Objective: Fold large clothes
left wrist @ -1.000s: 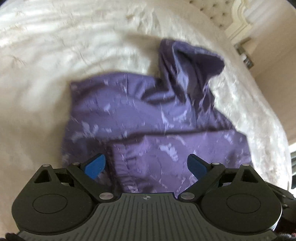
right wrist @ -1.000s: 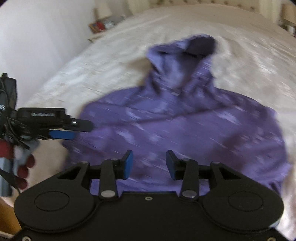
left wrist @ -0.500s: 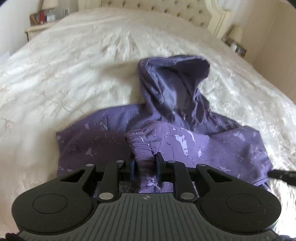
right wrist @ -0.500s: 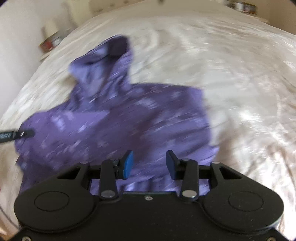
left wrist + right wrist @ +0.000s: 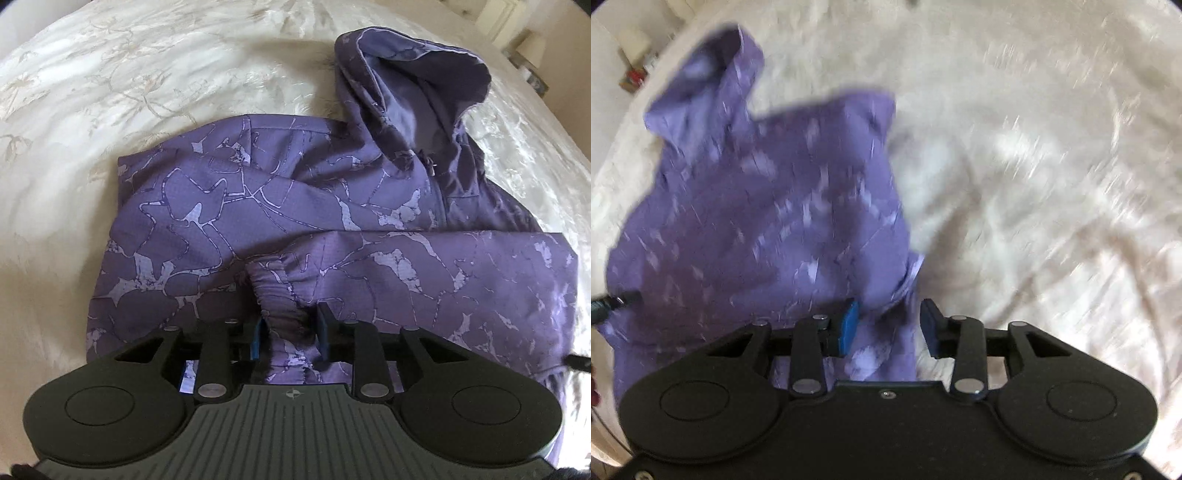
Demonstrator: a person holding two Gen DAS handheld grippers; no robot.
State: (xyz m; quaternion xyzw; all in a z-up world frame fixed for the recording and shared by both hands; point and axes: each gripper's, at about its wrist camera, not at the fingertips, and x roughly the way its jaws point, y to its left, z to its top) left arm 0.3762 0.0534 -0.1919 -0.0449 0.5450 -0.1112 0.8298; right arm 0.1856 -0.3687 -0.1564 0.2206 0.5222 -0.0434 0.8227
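A purple hoodie [image 5: 295, 206] lay on a cream bed [image 5: 110, 74], hood toward the headboard. The left tongs [image 5: 290, 332], opening slightly, pinched its folded sleeve cuff. The right tongs [image 5: 888, 325] stood half-open over its hem corner.

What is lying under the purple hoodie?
Under the purple hoodie lies a cream bedspread with a leaf pattern, which shows all around it. A sleeve is folded across the hoodie's front. The bedspread directly beneath is covered, so anything there cannot be seen.

Both wrist views steeply down, close over bed [image 5: 110, 74]; share hoodie [image 5: 295, 206] (right blurred).
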